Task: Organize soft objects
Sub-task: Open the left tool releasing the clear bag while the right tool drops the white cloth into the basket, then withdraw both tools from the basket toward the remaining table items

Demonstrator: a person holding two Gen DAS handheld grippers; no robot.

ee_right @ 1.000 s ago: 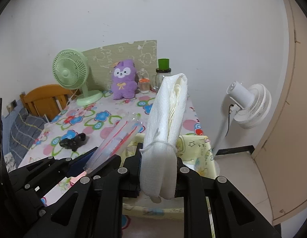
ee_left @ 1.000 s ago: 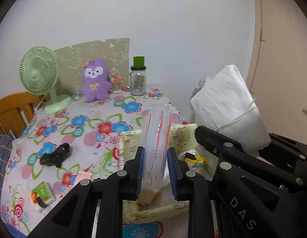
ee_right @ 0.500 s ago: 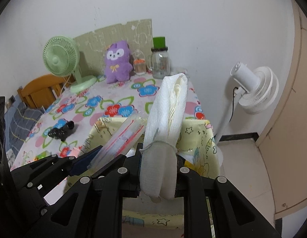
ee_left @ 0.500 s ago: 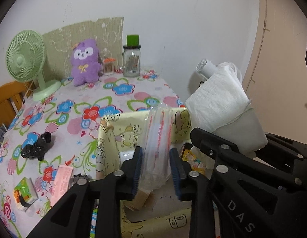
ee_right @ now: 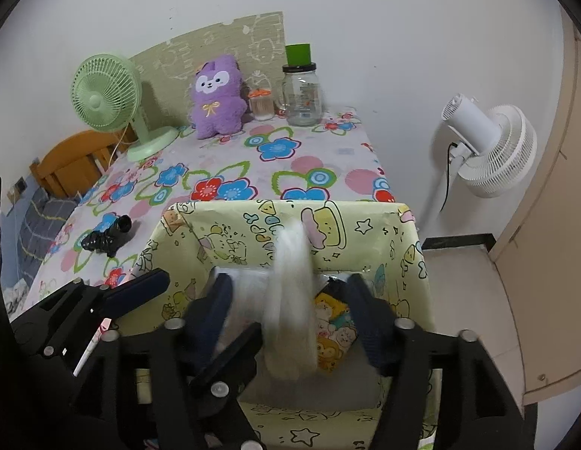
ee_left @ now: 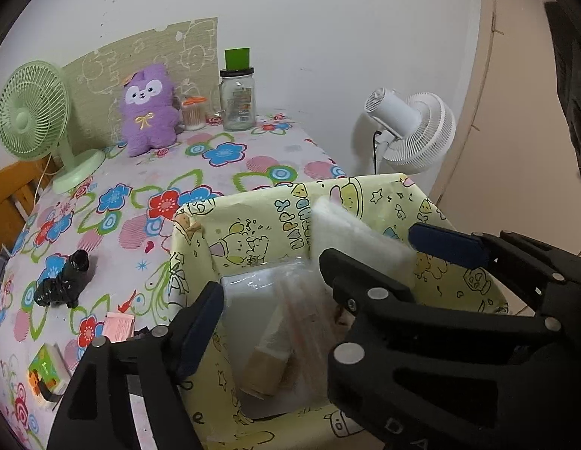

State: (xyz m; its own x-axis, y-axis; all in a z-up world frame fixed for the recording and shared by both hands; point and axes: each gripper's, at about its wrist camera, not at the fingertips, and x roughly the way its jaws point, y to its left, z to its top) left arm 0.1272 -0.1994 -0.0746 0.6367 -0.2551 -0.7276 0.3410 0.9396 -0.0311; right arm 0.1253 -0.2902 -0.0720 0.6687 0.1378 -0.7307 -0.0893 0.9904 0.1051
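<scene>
Right wrist: floral tablecloth [ee_right: 230, 172], white wall [ee_right: 384, 37].

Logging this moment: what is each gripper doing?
Left gripper: open, above the plastic bag in the yellow box.
Right gripper: open, white cloth bundle between its fingers, blurred.

Left gripper [ee_left: 270, 292]: fingers spread wide, nothing clamped, angled downward. Right gripper [ee_right: 290, 296]: fingers likewise parted, blurred, gripping nothing. Both held side by side, close together.
</scene>
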